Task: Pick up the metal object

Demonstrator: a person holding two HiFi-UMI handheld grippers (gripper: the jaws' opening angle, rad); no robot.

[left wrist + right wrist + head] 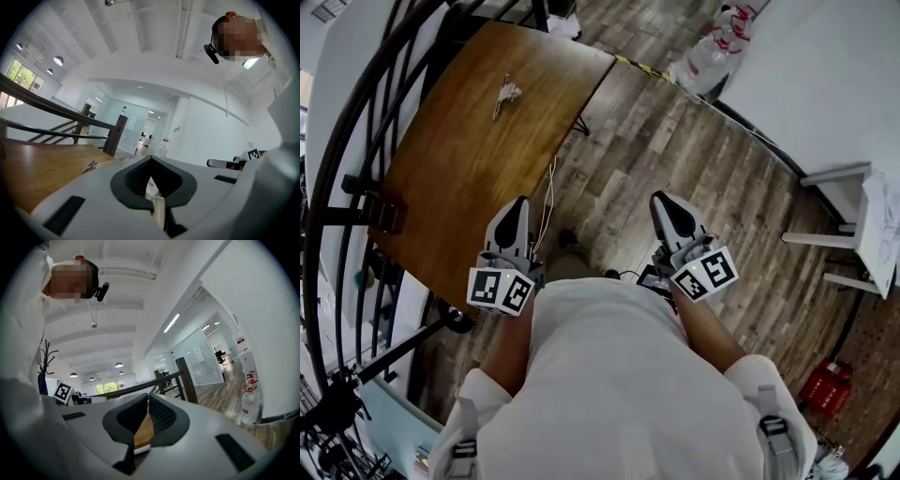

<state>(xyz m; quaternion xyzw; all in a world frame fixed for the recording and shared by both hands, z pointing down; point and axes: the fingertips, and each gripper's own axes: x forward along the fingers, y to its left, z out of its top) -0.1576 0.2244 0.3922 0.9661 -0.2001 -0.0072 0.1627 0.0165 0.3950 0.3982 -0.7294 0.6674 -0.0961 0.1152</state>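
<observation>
Although the head view showed the whole wooden counter [459, 178], only the left gripper view also caught the metal object [506, 94] lying on it. The right gripper view took in a dark railing [154, 385] and a clear bottle [248, 401] instead. The left fingers [518, 208] were closed together on nothing, and so were the right fingers [662, 202]. The metal object lay well ahead of the left fingers, its long axis running roughly along their pointing line. Its ends could not be told apart.
</observation>
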